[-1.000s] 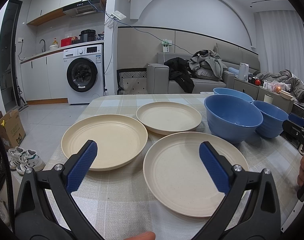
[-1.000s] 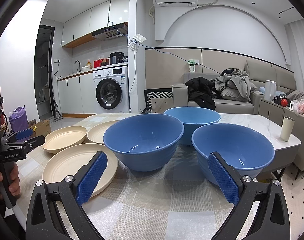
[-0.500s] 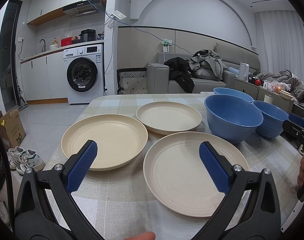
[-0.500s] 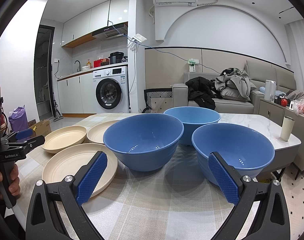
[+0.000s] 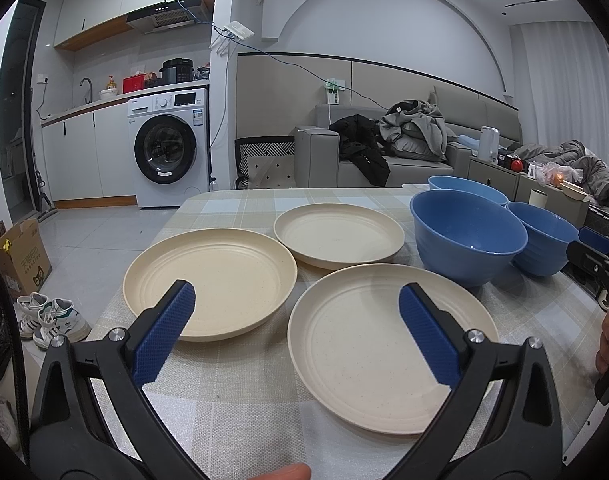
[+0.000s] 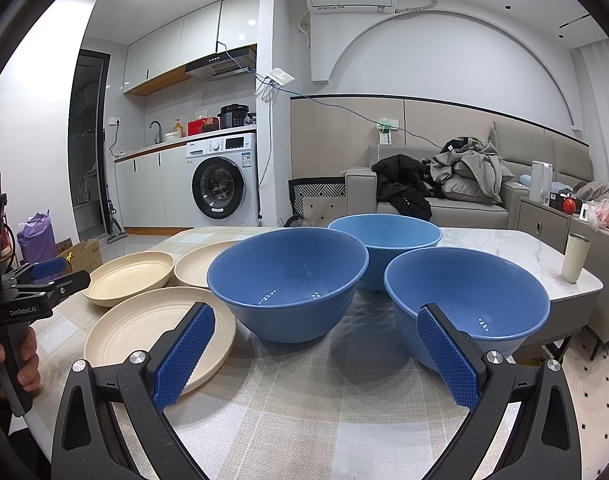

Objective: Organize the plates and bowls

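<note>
Three cream plates lie flat and empty on the checked tabletop [image 5: 240,400]: near plate [image 5: 368,344] at lower centre of the left wrist view, left plate [image 5: 212,280] beside it, far plate [image 5: 338,236] behind. Three blue bowls stand upright and empty: centre bowl [image 6: 288,280], far bowl [image 6: 384,236], right bowl [image 6: 464,300]. None is stacked.

Left gripper [image 5: 296,320]: fingers apart, hovering; the near plate lies between them, the left plate's rim under the left finger. Right gripper [image 6: 316,348]: fingers apart, clamping nothing; the centre bowl stands ahead between them, the right bowl behind the right finger.
</note>
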A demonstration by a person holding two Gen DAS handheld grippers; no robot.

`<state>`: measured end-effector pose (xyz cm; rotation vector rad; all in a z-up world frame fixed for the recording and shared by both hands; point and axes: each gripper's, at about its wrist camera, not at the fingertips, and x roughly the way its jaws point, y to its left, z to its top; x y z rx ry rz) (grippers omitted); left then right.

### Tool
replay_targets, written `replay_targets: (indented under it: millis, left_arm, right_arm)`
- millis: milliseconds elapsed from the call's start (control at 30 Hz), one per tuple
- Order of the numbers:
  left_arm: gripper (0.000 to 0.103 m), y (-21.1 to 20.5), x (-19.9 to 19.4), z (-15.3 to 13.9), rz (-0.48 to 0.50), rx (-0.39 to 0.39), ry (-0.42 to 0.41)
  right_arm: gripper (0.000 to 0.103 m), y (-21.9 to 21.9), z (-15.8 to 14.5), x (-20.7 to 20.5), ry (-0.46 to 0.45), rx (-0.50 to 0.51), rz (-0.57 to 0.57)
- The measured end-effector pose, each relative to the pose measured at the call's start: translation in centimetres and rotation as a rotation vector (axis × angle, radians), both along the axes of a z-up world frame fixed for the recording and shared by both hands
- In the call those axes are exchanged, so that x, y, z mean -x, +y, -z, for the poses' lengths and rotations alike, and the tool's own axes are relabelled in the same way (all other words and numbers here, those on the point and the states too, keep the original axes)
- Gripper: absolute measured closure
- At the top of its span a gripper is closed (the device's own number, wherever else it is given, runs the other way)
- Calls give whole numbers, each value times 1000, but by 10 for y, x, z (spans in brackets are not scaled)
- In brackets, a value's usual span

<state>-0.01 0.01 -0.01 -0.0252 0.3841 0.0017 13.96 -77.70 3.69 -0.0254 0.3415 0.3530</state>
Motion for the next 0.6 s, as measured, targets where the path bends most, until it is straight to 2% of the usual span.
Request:
replay_targets:
  millis: [600]
  left_arm:
    - [1, 0, 0, -1, -11, 5, 6]
  right_arm:
    - [0, 0, 2, 1, 12, 6, 4]
